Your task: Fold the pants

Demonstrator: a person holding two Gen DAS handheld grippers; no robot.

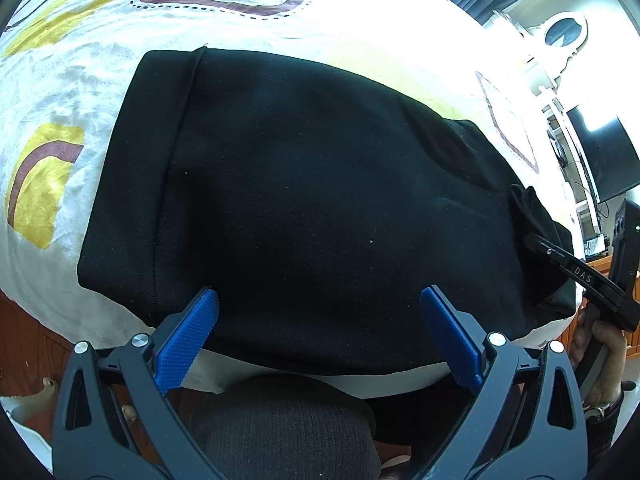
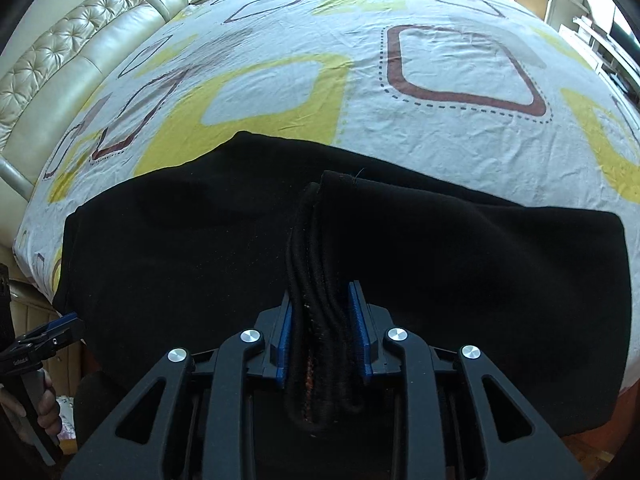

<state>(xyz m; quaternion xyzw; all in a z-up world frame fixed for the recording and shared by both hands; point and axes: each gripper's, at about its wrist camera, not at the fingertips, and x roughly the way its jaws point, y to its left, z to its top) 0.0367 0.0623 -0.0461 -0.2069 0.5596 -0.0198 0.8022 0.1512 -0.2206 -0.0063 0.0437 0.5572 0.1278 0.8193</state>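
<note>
Black pants point(image 1: 312, 184) lie folded across the patterned bed sheet point(image 1: 80, 80), reaching its near edge. My left gripper point(image 1: 320, 308) hangs open and wide over their near edge, with nothing between its blue pads point(image 1: 188, 336). At the right end of the pants, my right gripper point(image 1: 538, 242) has a bunched edge of cloth standing in it. In the right wrist view, that bunch of stacked black layers point(image 2: 320, 320) sits between the blue pads point(image 2: 358, 332) of my right gripper point(image 2: 320, 304). The layers look loose, not squeezed. The pants point(image 2: 180, 264) spread out to both sides.
A padded cream headboard point(image 2: 60, 52) runs along the far left of the bed. White shelves and a dark screen point(image 1: 600, 152) stand beyond the right side. Wooden floor point(image 1: 24, 344) shows below the bed edge. A hand point(image 1: 604, 356) holds the right gripper's handle; my left gripper point(image 2: 66, 322) shows at the left edge.
</note>
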